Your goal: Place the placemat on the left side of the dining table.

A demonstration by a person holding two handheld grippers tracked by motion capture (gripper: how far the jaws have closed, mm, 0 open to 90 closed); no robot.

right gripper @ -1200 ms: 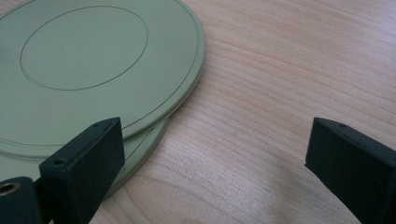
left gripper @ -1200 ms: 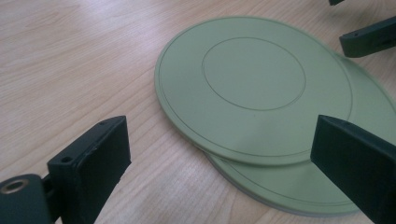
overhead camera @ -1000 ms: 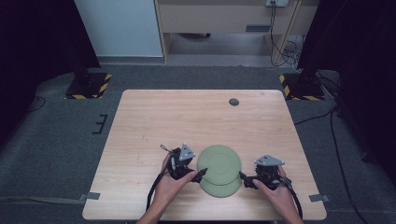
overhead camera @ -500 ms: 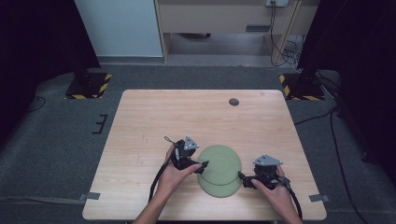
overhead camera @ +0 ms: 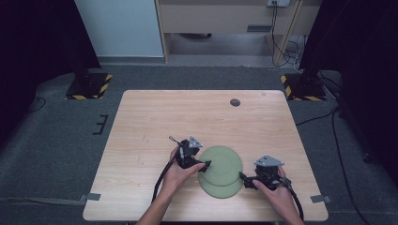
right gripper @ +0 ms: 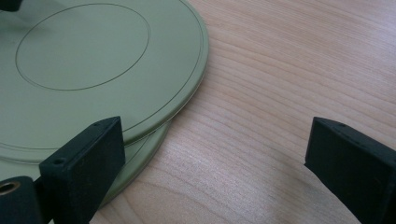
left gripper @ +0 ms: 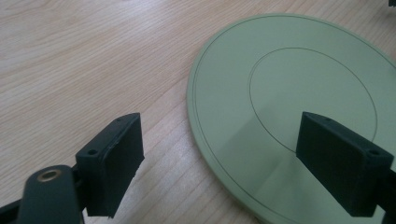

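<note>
Dark grey carpet surrounds a pale wooden worktop (overhead camera: 155,122), with yellow-and-black striped stand bases off its far corners and a small dark disc (overhead camera: 235,102) lying near the far edge. Two green plates sit toward the near edge, a little right of centre: the upper plate (overhead camera: 220,161) rests on the lower plate (overhead camera: 220,190) but is shifted toward the far side, so the lower one peeks out as a crescent on the near side. A person's hands come in from the near edge, each holding a tool. The left tool (overhead camera: 202,164) stands wide open at the stack's left rim; in the left gripper view one jaw hangs above the plate and the other above bare wood, gripping nothing. The right tool (overhead camera: 242,178) is likewise wide open and empty at the stack's right rim, one jaw over the overlapping rims, the other over wood. The risk, as I judge it, is that a jaw closing on both rims at once would lift or drag both plates together; a shallow bite on the thin, smooth rim could also slip and let the upper plate skid across the lower.
</note>
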